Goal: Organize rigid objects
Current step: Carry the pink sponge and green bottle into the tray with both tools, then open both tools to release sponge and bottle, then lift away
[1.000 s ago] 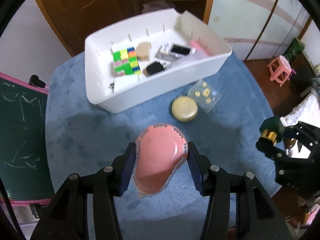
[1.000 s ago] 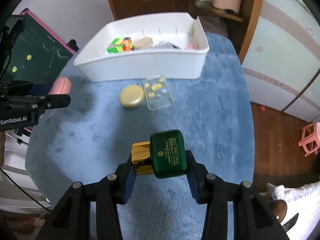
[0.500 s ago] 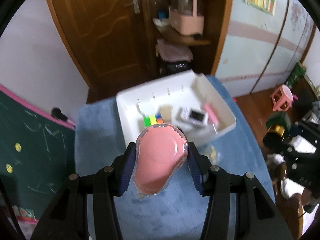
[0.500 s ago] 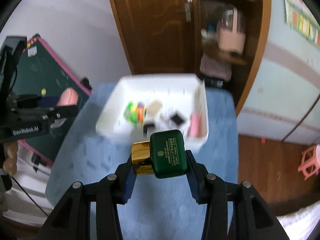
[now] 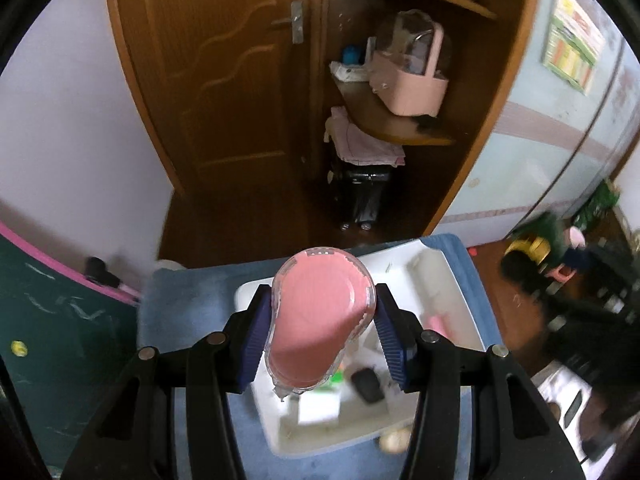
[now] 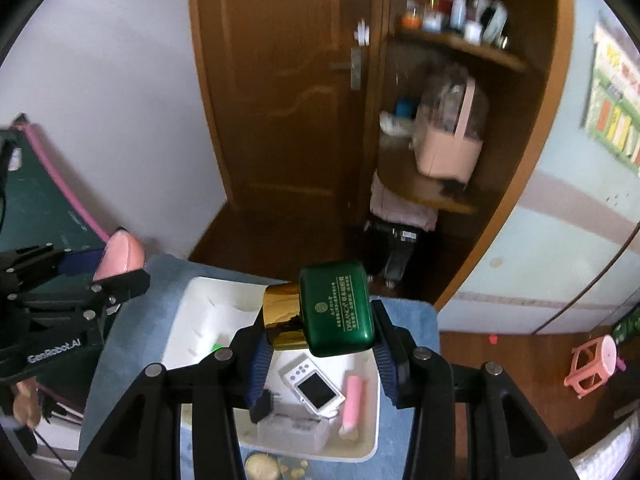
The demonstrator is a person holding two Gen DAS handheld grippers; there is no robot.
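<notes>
Overhead now: both grippers hang above the white bin (image 6: 372,420), each loaded. Left gripper (image 5: 322,320) clamped on a pink case (image 5: 320,316) in clear shell, its long axis running along the fingers, narrow end toward the wrist. Right gripper (image 6: 318,316) clamped on a green box (image 6: 338,308) with a gold cap (image 6: 282,316); box lies crosswise between the pads, cap toward the left pad. Bin sits on the blue mat (image 6: 408,320), below and ahead of both tools, long axis running away toward the door (image 6: 280,100). Right gripper looks the nearer to the bin's right half, where a white camera (image 6: 314,388) and a pink stick (image 6: 352,404) already lie; left half near the far wall shows bare floor. From the left view, a black item (image 5: 366,384) and some white pieces lie below the case, blurred. My read: each drop turns on straight descent into bare floor, clear of the rim. A gold disc (image 6: 260,466) waits on the mat outside the near wall. Chalkboard (image 5: 48,320) crowds the left side; right side open.
</notes>
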